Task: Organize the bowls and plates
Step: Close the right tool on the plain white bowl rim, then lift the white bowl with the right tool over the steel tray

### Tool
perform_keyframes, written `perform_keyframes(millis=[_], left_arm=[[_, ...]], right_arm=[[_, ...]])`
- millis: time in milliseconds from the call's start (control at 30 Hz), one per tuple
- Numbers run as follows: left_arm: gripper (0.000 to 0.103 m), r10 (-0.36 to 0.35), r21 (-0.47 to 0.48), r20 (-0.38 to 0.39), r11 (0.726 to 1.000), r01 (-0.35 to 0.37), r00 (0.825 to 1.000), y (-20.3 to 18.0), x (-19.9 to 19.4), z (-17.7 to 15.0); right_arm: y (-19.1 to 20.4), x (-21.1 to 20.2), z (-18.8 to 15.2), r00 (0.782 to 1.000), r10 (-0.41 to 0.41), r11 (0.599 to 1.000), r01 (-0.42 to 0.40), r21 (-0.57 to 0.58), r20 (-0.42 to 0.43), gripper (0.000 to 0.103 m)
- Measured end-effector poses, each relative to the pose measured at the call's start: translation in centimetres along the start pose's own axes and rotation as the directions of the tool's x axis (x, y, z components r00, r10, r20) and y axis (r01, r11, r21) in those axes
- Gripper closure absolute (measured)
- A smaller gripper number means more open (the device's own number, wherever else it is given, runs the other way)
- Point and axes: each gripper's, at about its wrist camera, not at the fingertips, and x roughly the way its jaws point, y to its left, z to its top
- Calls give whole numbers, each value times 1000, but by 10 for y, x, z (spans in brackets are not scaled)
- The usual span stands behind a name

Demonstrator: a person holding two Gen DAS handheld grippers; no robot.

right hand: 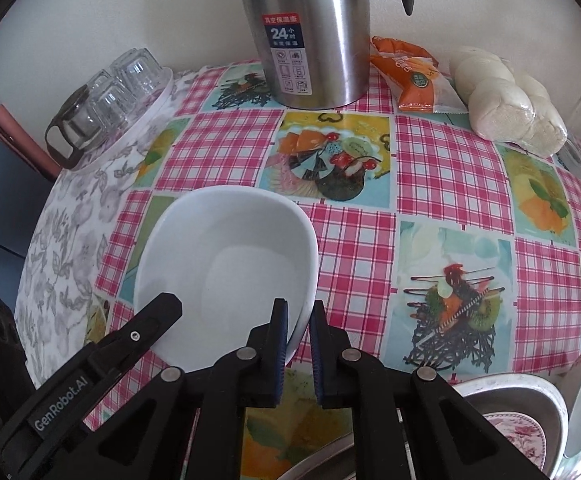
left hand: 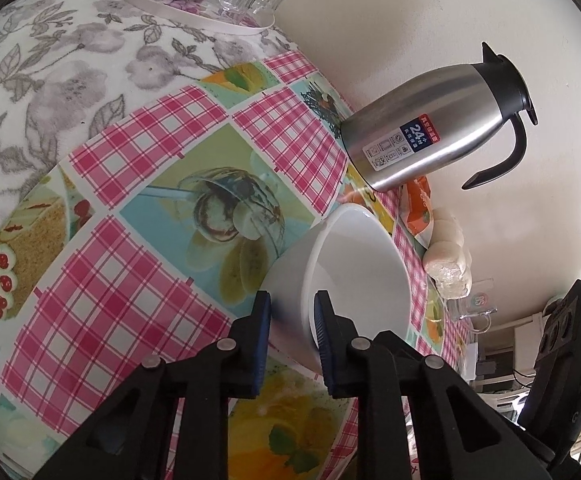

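Hand-held grippers [right hand: 298,312] clamp bowl [right hand: 230,264] on checked tablecloth [right hand: 442,168].

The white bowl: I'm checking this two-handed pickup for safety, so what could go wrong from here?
1. Both tools pinch only the thin rim of the white bowl: the left tool and right tool could slip on smooth glazing.
2. Uneven lifting might tilt the bowl and drop it on the table.
3. A forward swing could knock the steel flask standing just behind.

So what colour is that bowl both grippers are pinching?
Plain white bowl, no pattern; the right wrist view shows it best.
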Motion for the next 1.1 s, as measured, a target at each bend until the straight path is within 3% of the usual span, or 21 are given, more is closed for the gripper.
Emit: perform_keyframes(millis=[267,567,1100], left_arm=[[81,-21,27,-15,999,22,1000,-5,-1,-1],[81,-75,114,22,991,72,997,-41,-23,-3],[81,-159,306,56,942,134,986,-114,-69,-36]], right_arm=[[-6,-7,-5,999,20,999,-21,26,30,91],[-23,-40,-8,993,37,997,-44,57,111,91],[-71,-127,-40,950,97,977,-148,155,295,91]])
